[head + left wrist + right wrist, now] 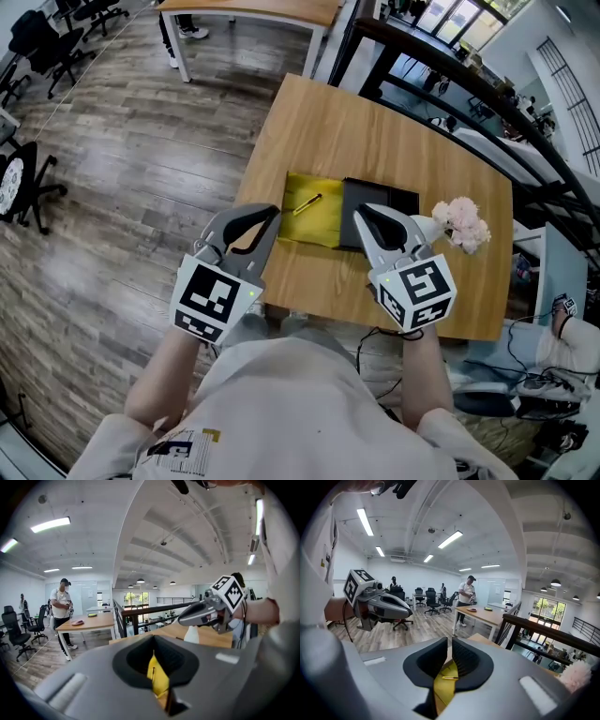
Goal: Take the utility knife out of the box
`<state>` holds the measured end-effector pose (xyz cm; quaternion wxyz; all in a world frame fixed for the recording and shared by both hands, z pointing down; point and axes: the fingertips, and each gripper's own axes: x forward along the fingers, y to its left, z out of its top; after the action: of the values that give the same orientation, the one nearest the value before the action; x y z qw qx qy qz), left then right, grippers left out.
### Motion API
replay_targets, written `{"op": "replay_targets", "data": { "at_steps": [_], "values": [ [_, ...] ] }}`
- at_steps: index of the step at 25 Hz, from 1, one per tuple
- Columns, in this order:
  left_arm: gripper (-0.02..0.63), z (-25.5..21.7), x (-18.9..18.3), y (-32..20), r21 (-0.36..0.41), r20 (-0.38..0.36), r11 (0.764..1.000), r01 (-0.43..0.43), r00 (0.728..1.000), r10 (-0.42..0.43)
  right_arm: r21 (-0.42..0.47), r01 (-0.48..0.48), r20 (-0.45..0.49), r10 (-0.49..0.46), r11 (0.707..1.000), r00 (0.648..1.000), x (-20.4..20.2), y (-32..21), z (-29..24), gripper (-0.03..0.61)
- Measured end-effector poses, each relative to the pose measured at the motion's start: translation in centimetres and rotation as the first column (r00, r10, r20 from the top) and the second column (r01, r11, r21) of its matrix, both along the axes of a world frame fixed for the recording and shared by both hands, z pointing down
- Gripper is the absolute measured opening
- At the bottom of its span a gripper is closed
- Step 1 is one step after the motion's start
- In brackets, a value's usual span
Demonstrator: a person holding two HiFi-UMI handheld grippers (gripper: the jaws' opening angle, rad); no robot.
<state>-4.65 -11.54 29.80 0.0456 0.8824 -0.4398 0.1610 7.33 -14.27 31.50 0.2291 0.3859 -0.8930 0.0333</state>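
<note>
Grey right gripper (450, 641) fingers (466, 660) ajar (left gripper (153, 637) closed)

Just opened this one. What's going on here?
A person holds a gripper in each hand above the near edge of a wooden table. Neither holds anything: the left gripper has its jaws together, and the right gripper has its jaws a slit apart. Both point toward the utility knife, which lies untouched on a yellow surface beside a black box.
</note>
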Motion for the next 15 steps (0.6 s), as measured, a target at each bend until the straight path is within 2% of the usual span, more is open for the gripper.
{"op": "replay_targets", "data": {
  "at_steps": [5,8,12,15],
  "values": [
    [0.002,0.6,-0.1,-1.0,-0.003,0.0,1.0,0.023,1.0,-0.023,-0.001,0.092,-0.07,-0.092,0.996,0.993,-1.2,-0.9,1.2,0.079],
    [0.002,1.1,0.0,-1.7,-0.006,-0.001,1.0,0.03,1.0,-0.03,-0.012,0.172,-0.072,-0.172,0.985,0.982,-2.5,-1.4,1.6,0.083],
    [0.002,2.2,0.1,-3.0,-0.022,0.005,0.999,0.033,0.999,-0.033,-0.014,0.264,-0.155,-0.263,0.964,0.952,-3.8,-2.5,3.0,0.092],
    [0.003,3.1,0.2,-4.2,-0.015,0.003,0.999,0.047,0.999,-0.047,-0.041,0.292,-0.212,-0.293,0.956,0.932,-4.0,-4.0,4.7,0.104]
  ]
}}
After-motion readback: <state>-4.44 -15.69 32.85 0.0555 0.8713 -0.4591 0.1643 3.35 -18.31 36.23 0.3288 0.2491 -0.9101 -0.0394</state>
